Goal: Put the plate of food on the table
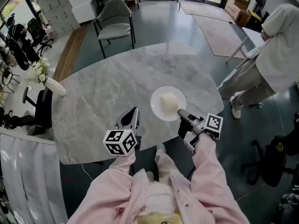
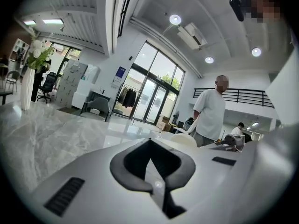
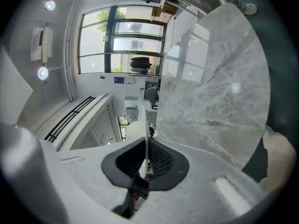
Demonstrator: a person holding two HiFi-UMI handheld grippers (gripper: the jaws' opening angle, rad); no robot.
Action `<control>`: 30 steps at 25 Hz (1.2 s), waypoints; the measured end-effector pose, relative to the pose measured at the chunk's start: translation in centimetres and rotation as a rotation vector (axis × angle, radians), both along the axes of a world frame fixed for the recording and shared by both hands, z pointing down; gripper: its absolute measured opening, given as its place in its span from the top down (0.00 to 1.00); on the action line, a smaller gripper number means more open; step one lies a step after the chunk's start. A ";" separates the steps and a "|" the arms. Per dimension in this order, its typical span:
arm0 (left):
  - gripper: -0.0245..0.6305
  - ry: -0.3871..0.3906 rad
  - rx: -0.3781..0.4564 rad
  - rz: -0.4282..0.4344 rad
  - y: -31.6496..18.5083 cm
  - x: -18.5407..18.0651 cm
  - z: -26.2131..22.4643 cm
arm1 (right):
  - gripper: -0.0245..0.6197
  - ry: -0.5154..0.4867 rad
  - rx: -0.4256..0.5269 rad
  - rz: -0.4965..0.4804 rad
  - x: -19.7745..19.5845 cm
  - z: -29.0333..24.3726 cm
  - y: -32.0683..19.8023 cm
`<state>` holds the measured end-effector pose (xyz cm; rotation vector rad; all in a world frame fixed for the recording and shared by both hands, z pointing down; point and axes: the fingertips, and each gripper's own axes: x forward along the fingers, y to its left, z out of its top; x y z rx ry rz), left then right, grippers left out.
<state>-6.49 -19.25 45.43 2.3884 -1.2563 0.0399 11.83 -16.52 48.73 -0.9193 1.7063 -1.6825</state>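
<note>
The right hand-held gripper [image 1: 180, 112] is clamped on the near-right rim of the white plate [image 1: 157, 107], whose pale food [image 1: 169, 101] sits over the marble surface [image 1: 103, 90]. The left hand-held gripper [image 1: 132, 113], closed and empty, is just left of the plate.

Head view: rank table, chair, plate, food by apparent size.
1. Table, by far the largest.
2. Chair. It is farther from the camera, so it looks smaller than it is.
3. Plate.
4. Food, lying within the plate's rim.
</note>
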 end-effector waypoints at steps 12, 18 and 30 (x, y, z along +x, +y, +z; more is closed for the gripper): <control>0.97 0.008 -0.126 -0.106 -6.3 1.0 4.1 | 0.94 0.025 -0.061 -0.138 0.6 4.8 -8.6; 0.97 0.011 -0.194 -0.122 -8.3 1.7 7.4 | 0.94 0.044 -0.108 -0.165 0.5 8.8 -11.6; 0.97 0.021 -0.341 -0.128 -11.1 1.4 12.7 | 0.94 0.094 -0.200 -0.179 -0.4 13.3 -14.8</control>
